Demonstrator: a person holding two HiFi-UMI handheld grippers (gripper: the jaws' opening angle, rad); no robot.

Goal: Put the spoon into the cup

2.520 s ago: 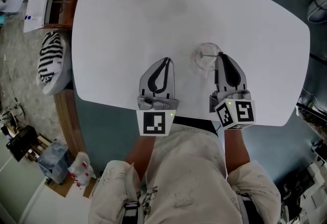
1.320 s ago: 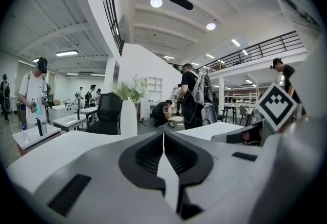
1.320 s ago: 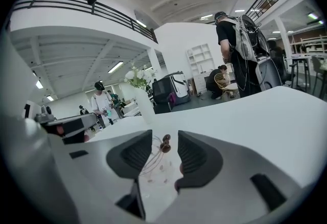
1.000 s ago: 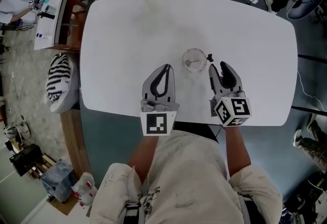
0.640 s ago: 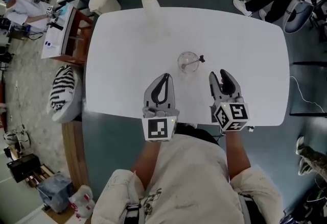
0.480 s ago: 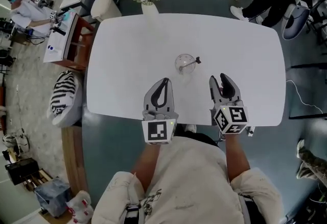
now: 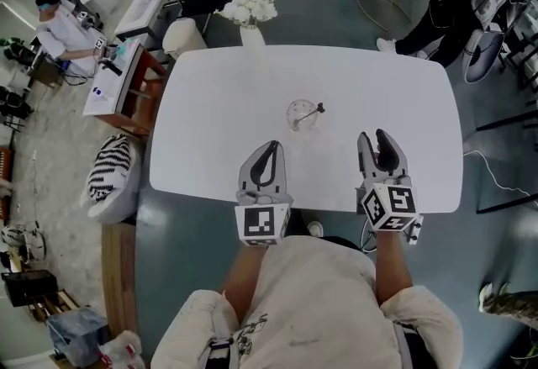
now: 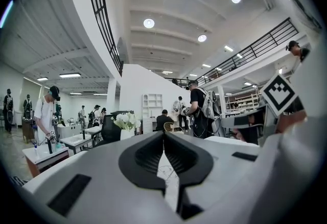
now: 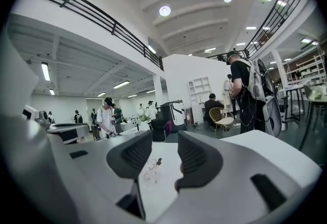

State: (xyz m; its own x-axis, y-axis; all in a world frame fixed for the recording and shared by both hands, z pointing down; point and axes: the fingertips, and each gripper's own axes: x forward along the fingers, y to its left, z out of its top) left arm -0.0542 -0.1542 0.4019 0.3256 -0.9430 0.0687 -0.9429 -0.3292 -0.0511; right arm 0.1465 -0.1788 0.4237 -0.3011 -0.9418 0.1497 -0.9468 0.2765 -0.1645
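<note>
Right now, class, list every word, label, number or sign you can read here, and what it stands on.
No text can be read.
Left gripper and right gripper cubes: black-and-white square markers only, no letters.
Blue mark on the white side desk: too small to read.

The spoon (image 7: 310,113) stands tilted inside the clear glass cup (image 7: 301,117).
</note>
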